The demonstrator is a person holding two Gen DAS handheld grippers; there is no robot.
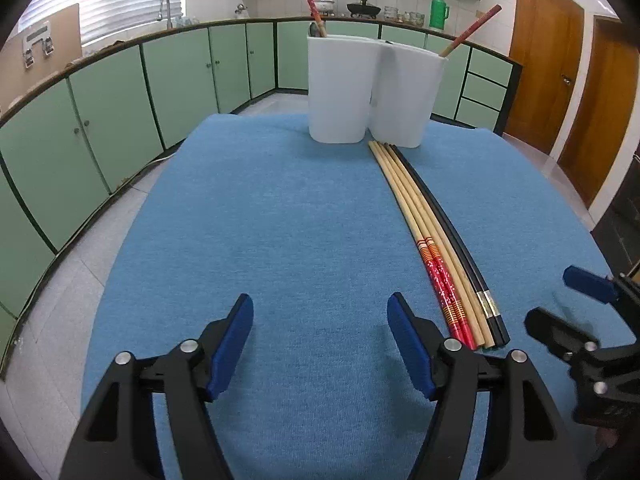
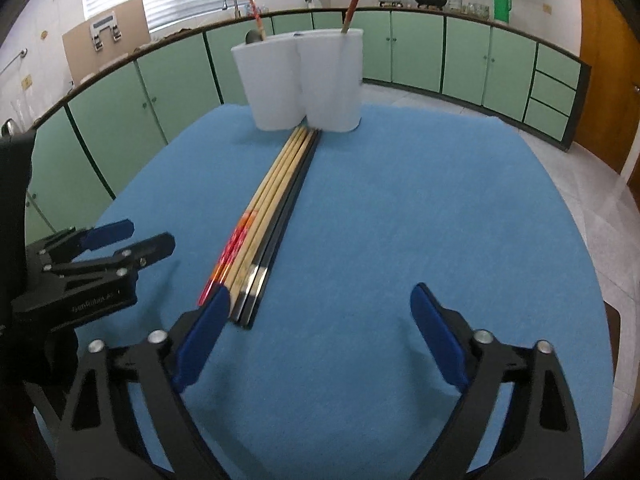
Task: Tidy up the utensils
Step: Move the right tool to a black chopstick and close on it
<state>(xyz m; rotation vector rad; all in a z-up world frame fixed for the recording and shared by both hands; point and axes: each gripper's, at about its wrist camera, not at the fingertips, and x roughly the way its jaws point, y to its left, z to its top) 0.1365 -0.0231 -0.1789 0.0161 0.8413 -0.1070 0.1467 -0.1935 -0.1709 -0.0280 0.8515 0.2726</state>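
I've got both grippers over the blue cloth, angled down twd the chopsticks. Left gripper jaws wide apart, nothing btwn them; right gripper likewise gaping, empty, its left pad just beside the stick ends. Sticks lie bundled side by side, tips at the white holder, prob so they're easy to pick singly. Thin smooth rods: red-patterned, plain wood, glossy black. Holder's twin-lobed plastic w/ a stick in each side.

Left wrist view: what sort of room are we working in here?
Almost certainly a home kitchen: green cabinets under a long counter, a sink tap by the window, and pots beside a green thermos.
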